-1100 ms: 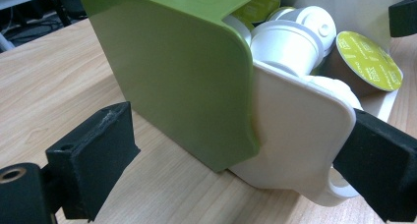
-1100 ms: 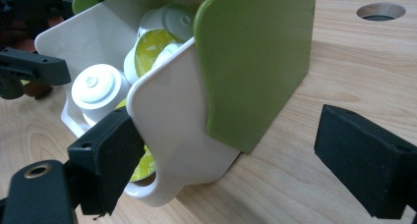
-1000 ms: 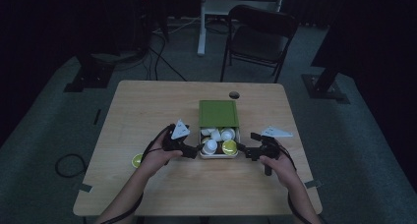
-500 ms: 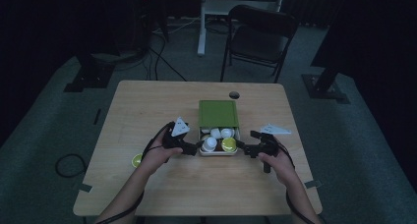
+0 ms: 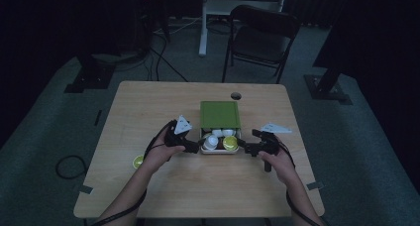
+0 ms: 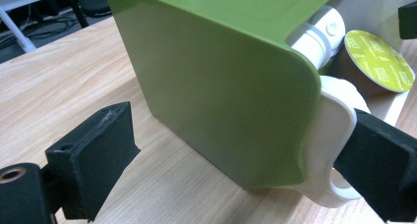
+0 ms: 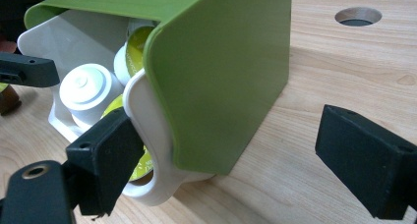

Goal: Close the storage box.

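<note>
A green box (image 5: 220, 115) with a white drawer (image 5: 218, 149) of capsules (image 5: 230, 142) sits mid-counter (image 5: 148, 107). The left gripper (image 5: 194, 147) and right gripper (image 5: 243, 145) flank the drawer, fingers apart, clamping nothing.

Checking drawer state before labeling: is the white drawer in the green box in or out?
Partly out. White drawer sticks out of the green box toward the person, with capsules exposed inside.

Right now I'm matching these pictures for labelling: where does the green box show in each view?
High view: green box at table centre, between the grippers.
Left gripper view: it fills the middle and top, above the jaws.
Right gripper view: centre and top.
Shared landmark: the white tray sticking out of its open end.
</note>
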Demonstrator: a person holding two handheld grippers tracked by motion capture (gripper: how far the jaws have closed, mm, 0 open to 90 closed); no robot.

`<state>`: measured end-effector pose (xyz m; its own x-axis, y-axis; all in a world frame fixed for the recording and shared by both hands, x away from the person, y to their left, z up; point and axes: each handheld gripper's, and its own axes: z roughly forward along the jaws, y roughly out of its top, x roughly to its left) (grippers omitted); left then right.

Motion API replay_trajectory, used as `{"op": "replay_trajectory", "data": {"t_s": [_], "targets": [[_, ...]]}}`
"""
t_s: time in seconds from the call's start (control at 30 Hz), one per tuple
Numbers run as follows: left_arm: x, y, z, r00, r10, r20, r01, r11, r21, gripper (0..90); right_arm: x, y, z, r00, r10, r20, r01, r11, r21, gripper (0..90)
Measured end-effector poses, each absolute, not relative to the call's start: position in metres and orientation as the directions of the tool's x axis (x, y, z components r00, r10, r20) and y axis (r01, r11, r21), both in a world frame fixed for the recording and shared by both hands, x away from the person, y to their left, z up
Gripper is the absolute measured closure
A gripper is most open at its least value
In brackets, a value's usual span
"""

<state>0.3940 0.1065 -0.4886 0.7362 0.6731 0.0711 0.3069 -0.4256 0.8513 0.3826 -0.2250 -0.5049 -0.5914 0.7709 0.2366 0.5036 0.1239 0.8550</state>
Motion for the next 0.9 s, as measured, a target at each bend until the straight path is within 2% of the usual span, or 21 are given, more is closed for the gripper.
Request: {"op": "replay_trajectory", "data": {"t_s": [0.9], "targets": [[0.4035, 0.1043, -0.4884, 0.715, 0.695, 0.077, 0.318, -0.422, 0.849, 6.0, 0.389, -0.2202, -0.5082, -0.545, 0.806, 0.229, 0.505, 0.099, 0.857, 10.6]]}}
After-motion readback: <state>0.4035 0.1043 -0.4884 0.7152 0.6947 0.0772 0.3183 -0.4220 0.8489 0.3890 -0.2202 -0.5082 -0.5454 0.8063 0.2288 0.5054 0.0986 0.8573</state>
